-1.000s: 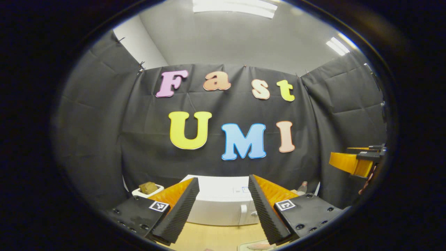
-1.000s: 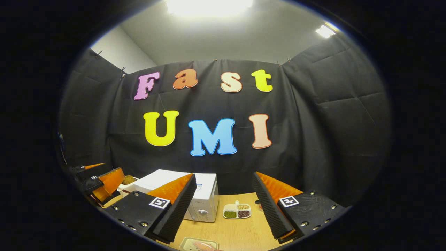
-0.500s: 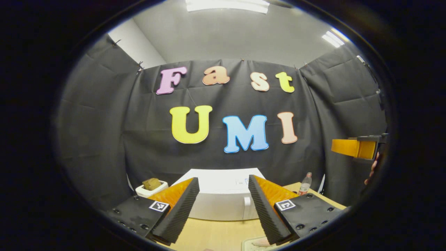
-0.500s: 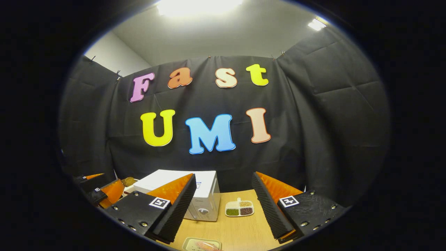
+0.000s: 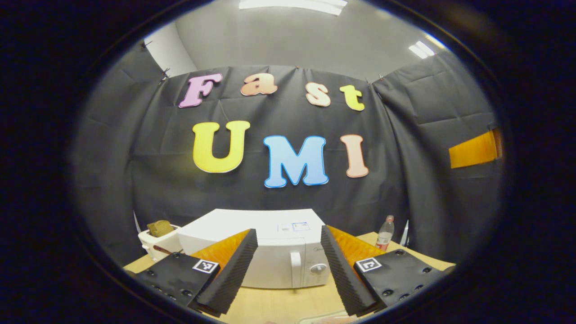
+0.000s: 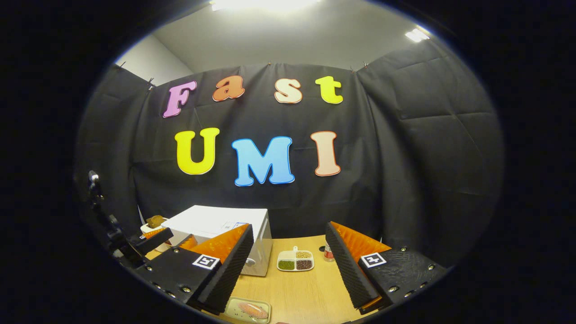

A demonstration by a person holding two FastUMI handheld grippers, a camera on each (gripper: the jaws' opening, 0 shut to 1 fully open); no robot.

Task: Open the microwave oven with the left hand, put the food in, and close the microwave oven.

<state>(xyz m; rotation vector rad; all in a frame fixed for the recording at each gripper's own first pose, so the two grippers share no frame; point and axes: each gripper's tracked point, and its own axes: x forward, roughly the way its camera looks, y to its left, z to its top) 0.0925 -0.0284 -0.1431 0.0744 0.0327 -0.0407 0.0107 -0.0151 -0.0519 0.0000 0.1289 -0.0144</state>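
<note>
In the left gripper view, the left gripper (image 5: 288,265) hangs above the near edge of the light wooden tabletop (image 5: 279,303) with its two orange, black-padded fingers (image 5: 231,265) spread wide and holding nothing. Straight ahead, between the fingers, stands the white box-shaped microwave oven (image 5: 265,234), its door closed, with a white vertical handle (image 5: 295,268) and a round knob (image 5: 318,268) on the right part of its front. To the left of the oven sits a white toaster with brown bread in its slot (image 5: 159,238), and to the right, farther back, stands a clear plastic bottle with a red cap and label (image 5: 384,235). In the right gripper view, the right gripper (image 6: 290,267) is likewise spread wide and empty, hovering over the tabletop to the right of the oven. Near its left finger, at the near edge of the tabletop, lies a pale rectangular tray carrying pinkish food (image 6: 248,309), well apart from the oven. Farther off, just right of the oven, rests a white divided dish of green, brown and tan grains (image 6: 295,261), with a small red-banded jar (image 6: 329,253) beside it.
</note>
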